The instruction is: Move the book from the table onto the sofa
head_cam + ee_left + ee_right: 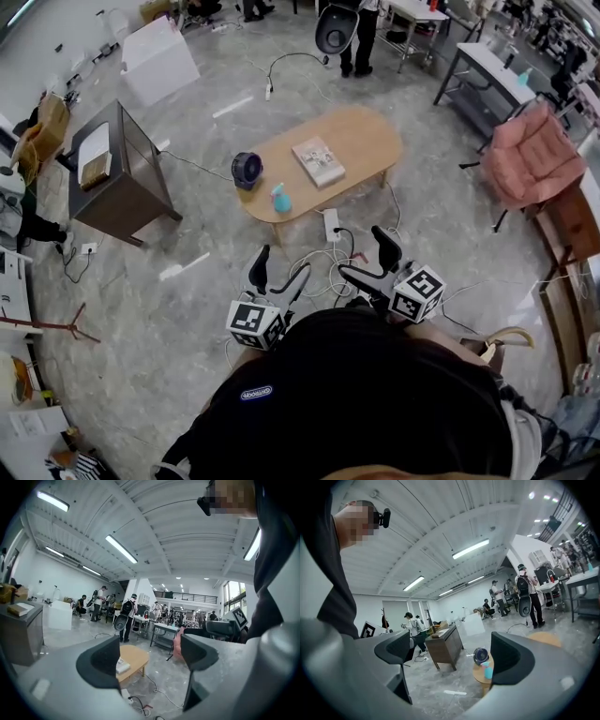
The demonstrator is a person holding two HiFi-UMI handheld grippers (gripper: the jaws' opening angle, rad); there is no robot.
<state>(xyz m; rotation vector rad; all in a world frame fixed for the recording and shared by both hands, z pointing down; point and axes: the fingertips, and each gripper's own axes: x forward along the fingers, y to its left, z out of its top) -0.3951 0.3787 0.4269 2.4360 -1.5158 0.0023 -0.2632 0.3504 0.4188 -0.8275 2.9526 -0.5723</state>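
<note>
The book [318, 161] lies flat on the oval wooden table [361, 131], right of a small black fan [247, 169] and a blue bottle [281, 198]. The pink sofa chair [530, 155] stands to the table's right. Both grippers hover close to my body, short of the table's near edge. My left gripper [278, 274] is open and empty; between its jaws I see the book [123, 666] on the table [136, 656]. My right gripper [370, 262] is open wide and empty, with the fan [480, 656] and bottle [487, 671] beyond its jaws.
Cables [319, 267] and a power strip [331, 225] lie on the floor between me and the table. A brown cabinet [117, 173] stands at left, a white box [157, 58] behind it. Grey work tables [483, 75] and standing people [356, 37] are at the back.
</note>
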